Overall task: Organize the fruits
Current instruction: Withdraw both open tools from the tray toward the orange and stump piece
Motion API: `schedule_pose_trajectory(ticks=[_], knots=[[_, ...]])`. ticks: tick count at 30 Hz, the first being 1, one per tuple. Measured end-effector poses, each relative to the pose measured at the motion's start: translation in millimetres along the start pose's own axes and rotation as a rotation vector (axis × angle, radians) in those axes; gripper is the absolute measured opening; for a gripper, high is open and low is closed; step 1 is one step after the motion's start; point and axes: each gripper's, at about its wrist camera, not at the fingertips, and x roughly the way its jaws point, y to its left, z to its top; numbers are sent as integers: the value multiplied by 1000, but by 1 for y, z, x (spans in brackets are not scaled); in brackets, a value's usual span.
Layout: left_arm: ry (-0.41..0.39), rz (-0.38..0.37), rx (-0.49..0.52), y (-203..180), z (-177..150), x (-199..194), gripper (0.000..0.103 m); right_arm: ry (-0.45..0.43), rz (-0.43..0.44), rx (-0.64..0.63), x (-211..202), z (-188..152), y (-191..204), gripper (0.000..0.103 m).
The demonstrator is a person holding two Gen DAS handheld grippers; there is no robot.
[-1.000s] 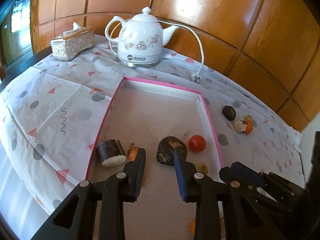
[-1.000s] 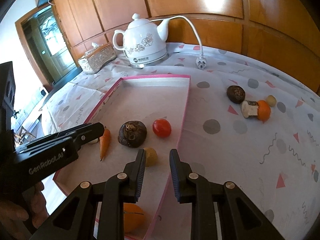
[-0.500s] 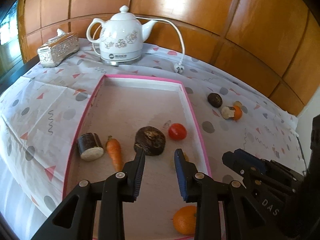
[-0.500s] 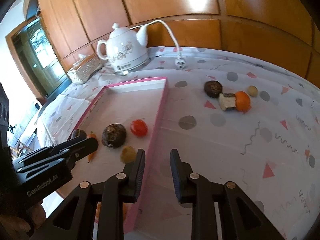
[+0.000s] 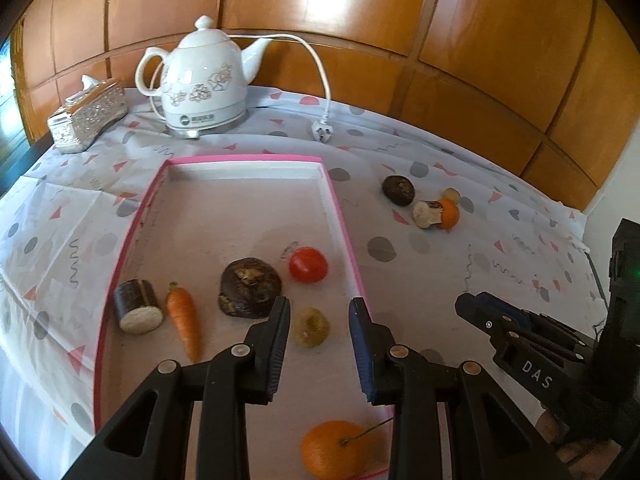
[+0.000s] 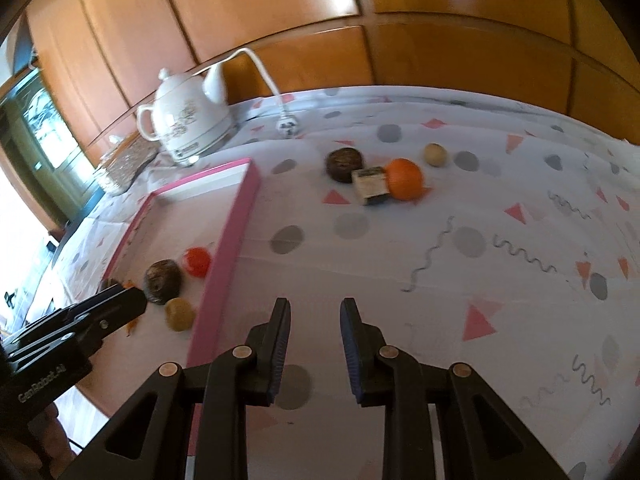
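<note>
- Sitting in the tray (image 5: pixel 344 216) already: tomato (image 5: pixel 308 265), carrot (image 5: pixel 184 320), tangerine (image 5: pixel 332 454), a dark fruit (image 5: pixel 250 288), a tan ball (image 5: pixel 311 327), a cut log (image 5: pixel 138 306).
- Four pieces (image 6: pixel 378 172) wait on the cloth (image 6: pixel 500 300), well apart from it; roughly over half done.
- Left gripper (image 5: pixel 318 340) hangs open over the tray, empty.
- Right gripper (image 6: pixel 314 344) is open and empty over the cloth.

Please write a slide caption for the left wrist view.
Open left gripper above pink tray holding carrot, tomato, orange.

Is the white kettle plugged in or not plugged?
Not plugged: the kettle cord ends in a plug lying loose on the tablecloth.
</note>
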Motion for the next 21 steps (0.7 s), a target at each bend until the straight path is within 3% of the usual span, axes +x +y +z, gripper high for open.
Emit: schedule_pose_trajectory(ticks=[9, 21], knots=[[10, -35, 31, -26, 15, 15, 31, -4, -47, 36, 3, 9, -27, 26], [45, -63, 52, -53, 37, 46, 31, -36, -74, 62, 18, 46, -55, 26]])
